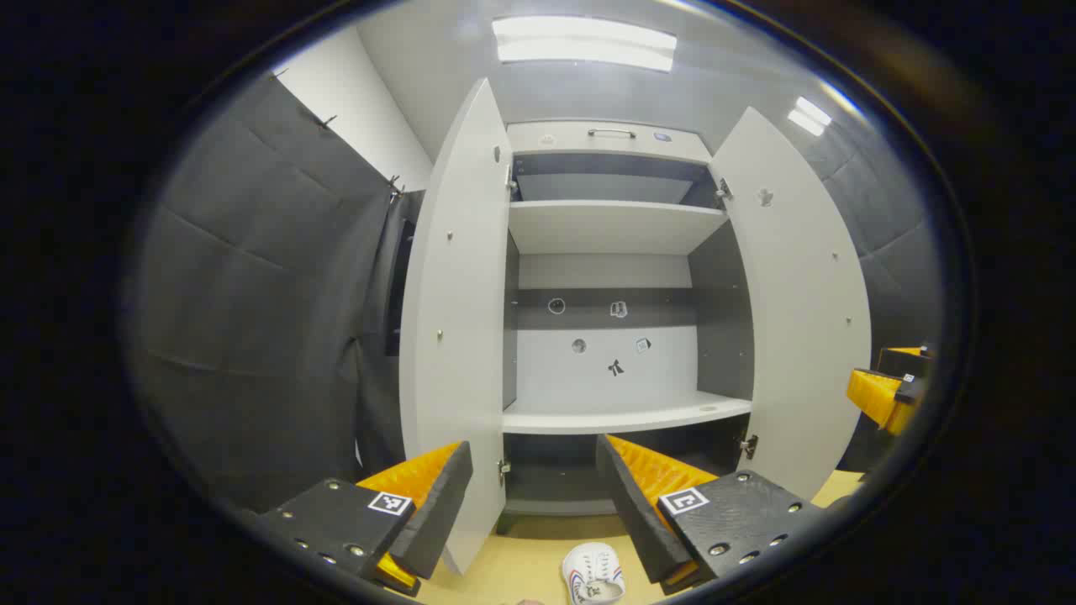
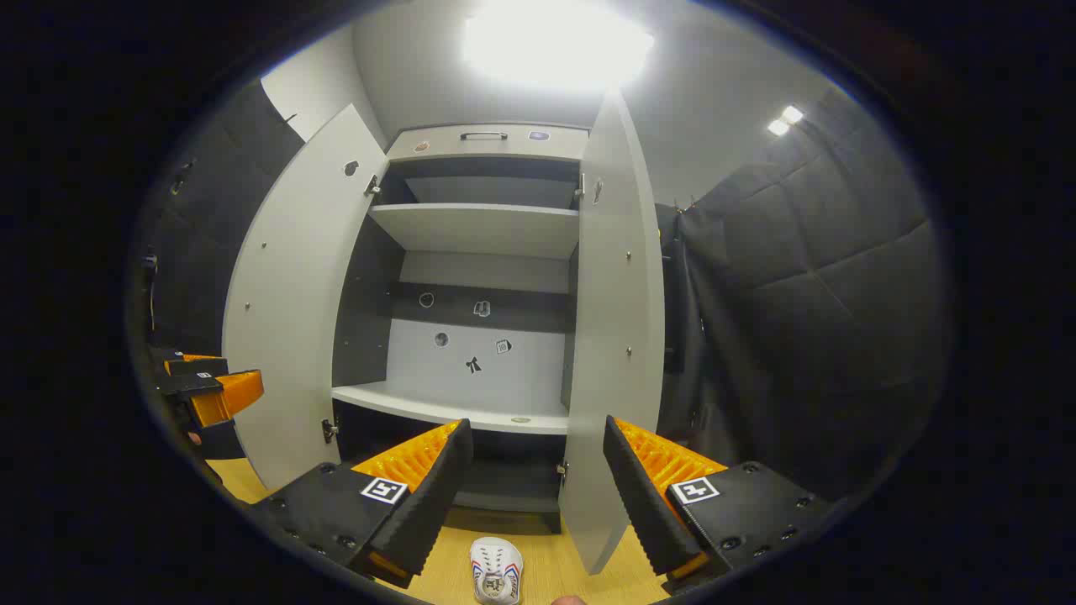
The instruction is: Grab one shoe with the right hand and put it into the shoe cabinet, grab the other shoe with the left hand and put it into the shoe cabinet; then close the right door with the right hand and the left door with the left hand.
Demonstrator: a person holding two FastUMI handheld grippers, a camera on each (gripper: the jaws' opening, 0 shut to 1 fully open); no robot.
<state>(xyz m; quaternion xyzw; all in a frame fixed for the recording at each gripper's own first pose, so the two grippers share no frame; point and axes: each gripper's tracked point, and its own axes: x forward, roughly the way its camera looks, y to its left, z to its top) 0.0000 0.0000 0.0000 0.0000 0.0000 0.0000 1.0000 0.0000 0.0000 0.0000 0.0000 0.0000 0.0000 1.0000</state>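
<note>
Both my claws are spread wide and carry nothing: my left claw (image 1: 534, 496) and my right claw (image 2: 534, 487) hang in front of the open shoe cabinet (image 1: 609, 139), aimed at its middle.

In each view 1 white sneaker (image 2: 496, 571) lies on the wooden floor (image 2: 580, 571) just before the cabinet's bottom edge, below my fingers, toe pointing toward the cabinet. I cannot tell whether the sneaker in the left gripper view (image 1: 593, 573) is the same 1 or the 2nd of the pair. Nothing is shelved yet, so I judge the task to be at its start.

The risk I see is in the doors. The left door (image 1: 454, 336) and the right door (image 2: 612, 336) stand swung out toward me, their edges near my fingers. If I drop straight down for the sneaker, a finger could clip a door edge and swing it partly shut across the opening. A low shoe gripped by the soft upper could also tilt or slip out.

The middle shelf (image 1: 626, 413) is bare and looks the easiest target; the space under it is dark. Small stickers (image 1: 617, 367) dot the back panel. Padded black cloth walls (image 1: 252, 294) close in on both sides, leaving little room to swing wide.
</note>
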